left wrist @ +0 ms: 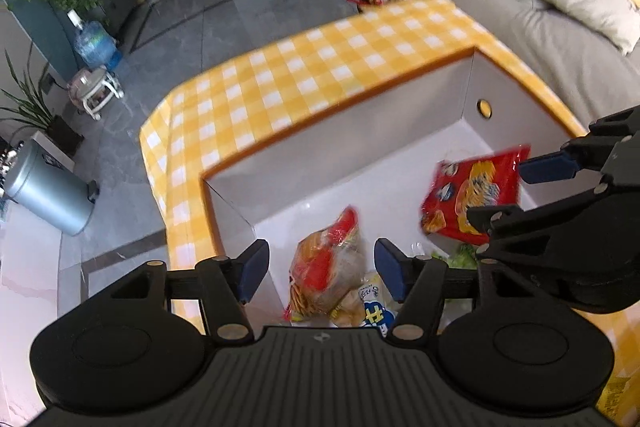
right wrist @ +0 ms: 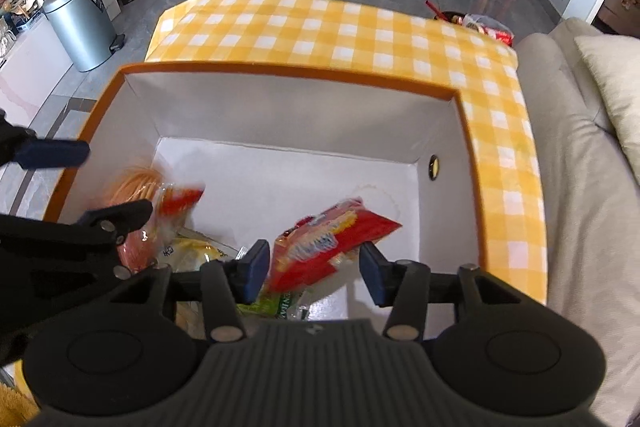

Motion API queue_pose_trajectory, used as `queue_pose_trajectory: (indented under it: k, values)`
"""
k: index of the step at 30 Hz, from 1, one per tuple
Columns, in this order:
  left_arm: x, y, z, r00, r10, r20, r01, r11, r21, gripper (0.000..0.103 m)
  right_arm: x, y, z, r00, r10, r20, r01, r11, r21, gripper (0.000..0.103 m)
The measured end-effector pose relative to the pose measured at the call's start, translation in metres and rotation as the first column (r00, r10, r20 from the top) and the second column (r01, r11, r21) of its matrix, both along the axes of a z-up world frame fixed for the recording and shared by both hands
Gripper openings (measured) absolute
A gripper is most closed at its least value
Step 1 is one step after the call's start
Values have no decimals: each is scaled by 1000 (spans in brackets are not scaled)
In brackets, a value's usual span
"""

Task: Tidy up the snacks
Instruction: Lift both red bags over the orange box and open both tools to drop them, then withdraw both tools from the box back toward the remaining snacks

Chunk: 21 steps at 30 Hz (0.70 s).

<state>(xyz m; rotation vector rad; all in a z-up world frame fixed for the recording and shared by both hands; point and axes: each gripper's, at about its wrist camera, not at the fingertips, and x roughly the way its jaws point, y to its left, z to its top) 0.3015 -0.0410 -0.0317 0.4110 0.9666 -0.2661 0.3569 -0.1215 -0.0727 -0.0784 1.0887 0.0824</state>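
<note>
Left claw: your left claw (left wrist: 322, 269) stands wide and holds nothing, hanging over the near left part of the box.
Right claw: your right claw (right wrist: 314, 269) is also spread wide with nothing gripped; the red snack bag sits in the gap between its blue pads (right wrist: 256, 269), blurred, and you cannot tell whether either pad touches it.
Red snack bag: the red snack bag (right wrist: 328, 241) lies tilted inside the box (right wrist: 280, 107), just ahead of your right claw.
Clear bag of orange snacks: the clear bag of orange snacks (left wrist: 326, 273) lies below and between your left claw's pads, on the box floor.
White and blue packet: the white and blue packet (left wrist: 374, 307) lies just right of that bag, under your left claw's right pad.
Bench: the bench (right wrist: 320, 27) in yellow check cloth stretches beyond the box, ahead of both claws.
</note>
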Motion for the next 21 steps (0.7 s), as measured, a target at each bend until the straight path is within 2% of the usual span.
queue_pose_trajectory:
  k: [4,8,21]
  values:
    - [-10,-1,18,999,8,45,-7,1000,-8,72,-10,-2,16,999,3,38,-3,1000,-6,57]
    - [-22,-1,35,995,21,95,-20,1000,-11,72,-23,-4,37,996,4,88,-4,1000,-4,60]
    - [-77,4,90,969,74,236,-60,996,-67,72,-95,-7,101,970,8,243,-16,999,32,63]
